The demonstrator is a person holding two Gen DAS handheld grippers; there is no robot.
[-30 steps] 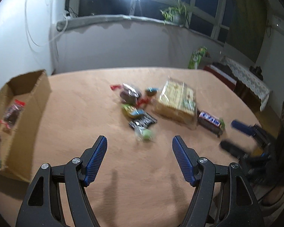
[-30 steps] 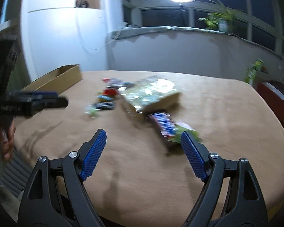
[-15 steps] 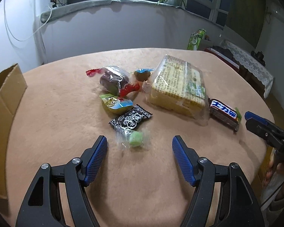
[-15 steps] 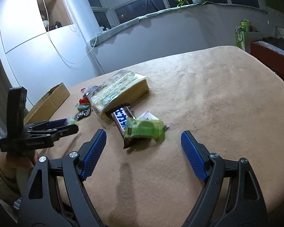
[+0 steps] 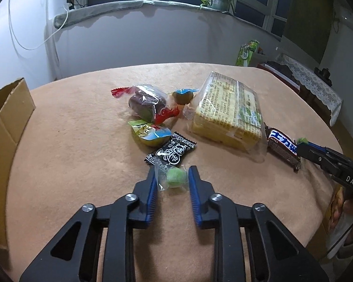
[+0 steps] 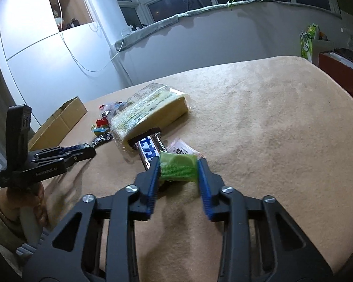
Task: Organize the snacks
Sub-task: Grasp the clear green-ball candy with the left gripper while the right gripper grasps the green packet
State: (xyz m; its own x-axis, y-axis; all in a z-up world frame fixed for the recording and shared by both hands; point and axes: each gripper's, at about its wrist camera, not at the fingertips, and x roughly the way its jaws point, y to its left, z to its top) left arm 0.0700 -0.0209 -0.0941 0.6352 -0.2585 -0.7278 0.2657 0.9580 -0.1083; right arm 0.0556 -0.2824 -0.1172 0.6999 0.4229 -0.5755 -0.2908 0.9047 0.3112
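Tan cloth covers the round table [image 5: 82, 141], lit from a ring lamp by the dark window; both claws have just been closing, the left claw [image 5: 171, 176] now clamped on a clear-wrapped green candy [image 5: 175, 176], the right claw [image 6: 178, 164] on a green snack packet [image 6: 178, 163] lying against a chocolate bar [image 6: 148, 151]. Lift each straight up, so neighbouring wrappers stay put, then carry toward the cardboard box [image 5: 4, 127] at the table's left edge
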